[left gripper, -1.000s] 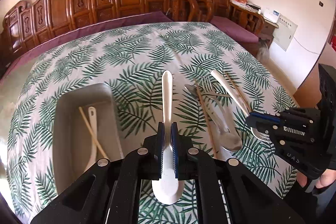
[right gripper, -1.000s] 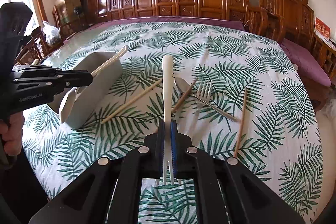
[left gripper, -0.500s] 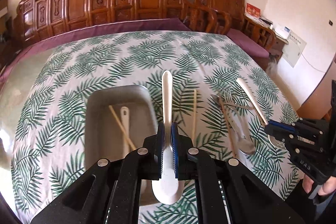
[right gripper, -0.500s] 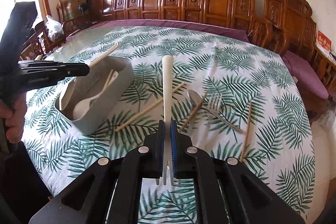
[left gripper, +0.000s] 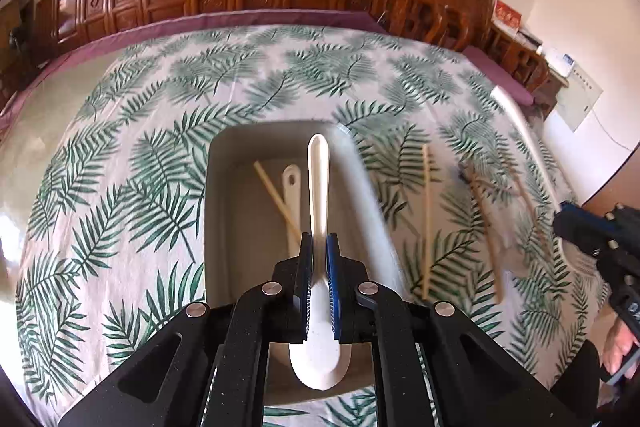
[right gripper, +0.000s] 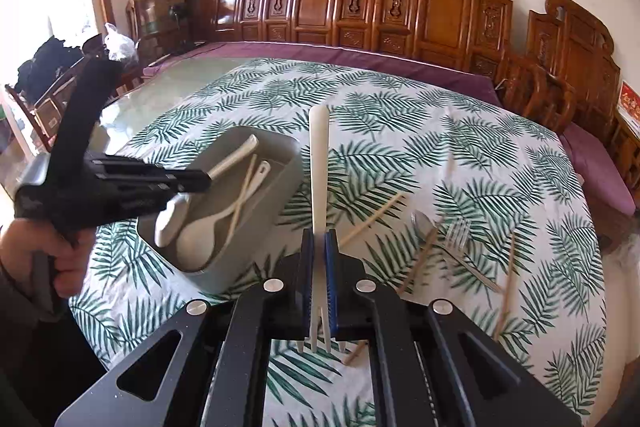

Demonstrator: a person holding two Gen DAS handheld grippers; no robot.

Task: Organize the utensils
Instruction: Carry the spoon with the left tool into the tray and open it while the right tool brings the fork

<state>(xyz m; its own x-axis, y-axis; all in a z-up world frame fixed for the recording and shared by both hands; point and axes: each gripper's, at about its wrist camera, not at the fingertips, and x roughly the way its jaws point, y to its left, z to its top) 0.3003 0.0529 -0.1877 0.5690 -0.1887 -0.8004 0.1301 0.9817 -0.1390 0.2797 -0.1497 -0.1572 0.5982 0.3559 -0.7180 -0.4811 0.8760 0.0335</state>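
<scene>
Although the grey bin (left gripper: 224, 187) already holds 1 white spoon (left gripper: 291, 187) and 1 wooden chopstick (left gripper: 276, 197), most of the utensils are not yet sorted. The left gripper (left gripper: 319, 267) is clamped on a second white spoon (left gripper: 318, 183), bowl toward the camera and handle pointing ahead, and it hangs directly over the bin's opening, so this piece looks ready to be dropped in. The right gripper (right gripper: 319, 263) is closed on a white plastic fork (right gripper: 319, 171), tines toward the camera, with the bin ahead and to its left, so the fork has some way to go.

Ahead and to the right of the right gripper, on the leaf-print tablecloth (right gripper: 400, 107), lie a metal spoon (right gripper: 422, 221), a metal fork (right gripper: 458, 233) and what look like 3 loose chopsticks (right gripper: 374, 219), 1 of them touching the metal spoon. In the left wrist view that cluster is smeared by blur, so an exact count is uncertain.

By my reckoning 2 items are stowed, 2 are in hand and about 5 remain.
</scene>
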